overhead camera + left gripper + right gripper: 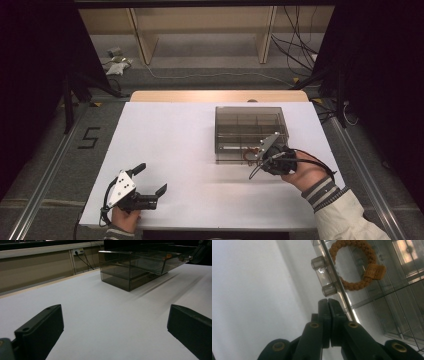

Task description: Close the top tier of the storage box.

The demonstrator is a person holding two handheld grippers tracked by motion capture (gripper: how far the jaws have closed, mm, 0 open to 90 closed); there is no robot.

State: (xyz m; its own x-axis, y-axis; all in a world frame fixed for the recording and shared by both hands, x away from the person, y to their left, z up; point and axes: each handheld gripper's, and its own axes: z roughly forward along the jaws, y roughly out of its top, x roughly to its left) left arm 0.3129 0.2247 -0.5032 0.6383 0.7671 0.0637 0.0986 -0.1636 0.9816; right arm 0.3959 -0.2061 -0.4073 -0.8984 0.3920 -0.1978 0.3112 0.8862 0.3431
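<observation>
The left gripper [150, 179] rests low on the white table [175, 145] near its front left corner, held by the left hand [125, 218], jaws spread wide with bare tabletop between them. Well apart to the right, the right gripper [261, 156], in the right hand [302, 172], sits at the front edge of the smoky clear box [250, 131]. Its jaws are pressed together, tips just below the box's small clear handle [323, 277]. An orange braided ring [357, 263] lies inside the box, behind that front wall.
</observation>
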